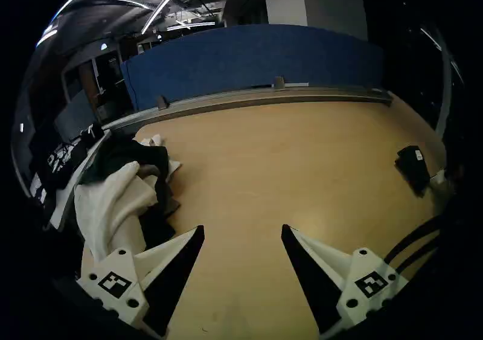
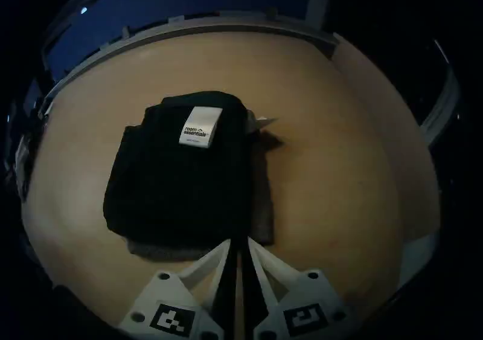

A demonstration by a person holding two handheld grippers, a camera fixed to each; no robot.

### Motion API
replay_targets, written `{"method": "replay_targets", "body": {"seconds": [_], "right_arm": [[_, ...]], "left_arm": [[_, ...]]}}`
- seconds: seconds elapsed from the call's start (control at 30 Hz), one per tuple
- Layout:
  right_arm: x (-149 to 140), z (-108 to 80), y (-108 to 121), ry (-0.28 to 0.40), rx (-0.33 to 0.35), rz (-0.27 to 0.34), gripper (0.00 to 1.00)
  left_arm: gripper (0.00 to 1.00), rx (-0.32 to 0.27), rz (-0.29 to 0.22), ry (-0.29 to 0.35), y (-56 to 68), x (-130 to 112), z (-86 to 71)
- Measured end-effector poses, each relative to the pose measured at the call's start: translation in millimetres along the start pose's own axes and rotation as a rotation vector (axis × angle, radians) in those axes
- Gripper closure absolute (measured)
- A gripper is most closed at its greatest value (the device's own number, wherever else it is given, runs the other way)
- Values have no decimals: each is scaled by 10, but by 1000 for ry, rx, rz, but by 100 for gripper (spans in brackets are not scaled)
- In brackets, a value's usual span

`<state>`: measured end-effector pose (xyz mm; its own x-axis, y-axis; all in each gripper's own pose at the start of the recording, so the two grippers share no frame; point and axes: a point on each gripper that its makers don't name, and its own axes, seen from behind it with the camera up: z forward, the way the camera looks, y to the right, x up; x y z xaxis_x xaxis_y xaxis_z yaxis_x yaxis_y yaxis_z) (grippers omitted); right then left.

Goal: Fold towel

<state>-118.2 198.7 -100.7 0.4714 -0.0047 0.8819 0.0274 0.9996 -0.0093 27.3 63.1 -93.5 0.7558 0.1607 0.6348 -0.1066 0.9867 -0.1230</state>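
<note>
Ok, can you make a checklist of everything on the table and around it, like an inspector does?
Surface: wooden table, light and smooth.
Job's things: black towel, folded, white label on top; heap of white and dark cloths, unfolded, at the table's edge.
Clutter: nothing seen.
Grippers: left gripper open over the table, holding nothing; right gripper shut at the black towel's near edge; whether it pinches cloth cannot be told.
Cables: black cables beside the left gripper.
Surroundings: blue partition behind the table; ceiling lights on.
</note>
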Motion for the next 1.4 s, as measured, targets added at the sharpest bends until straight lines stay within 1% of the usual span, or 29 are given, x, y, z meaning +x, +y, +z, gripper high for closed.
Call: {"method": "replay_targets", "body": {"seconds": [0.2, 0.5, 0.67, 0.8, 0.97, 1.13, 1.27, 1.4], "right_arm": [[14, -26, 54, 7, -27, 2, 21], [46, -211, 152, 56, -73, 1, 0], [119, -309, 151, 90, -79, 8, 0], [195, -359, 118, 112, -75, 0, 0], [374, -406, -54, 162, -41, -6, 0], [561, -391, -331, 207, 12, -21, 0], [636, -334, -566, 218, 55, -41, 0], [644, -257, -702, 211, 67, -63, 0]], "left_arm": [[5, -3, 2, 0, 11, -9, 0], [5, -4, -1, 1, 4, 11, 15], [5, -7, 2, 3, 18, 30, 19], [5, -10, 4, 5, 31, 45, 16], [5, -11, 2, 5, 37, 47, 20], [5, -9, 2, 6, 18, 52, 8], [5, -5, 0, 4, -9, 41, 8], [5, -3, 0, 3, -26, 30, 5]]}}
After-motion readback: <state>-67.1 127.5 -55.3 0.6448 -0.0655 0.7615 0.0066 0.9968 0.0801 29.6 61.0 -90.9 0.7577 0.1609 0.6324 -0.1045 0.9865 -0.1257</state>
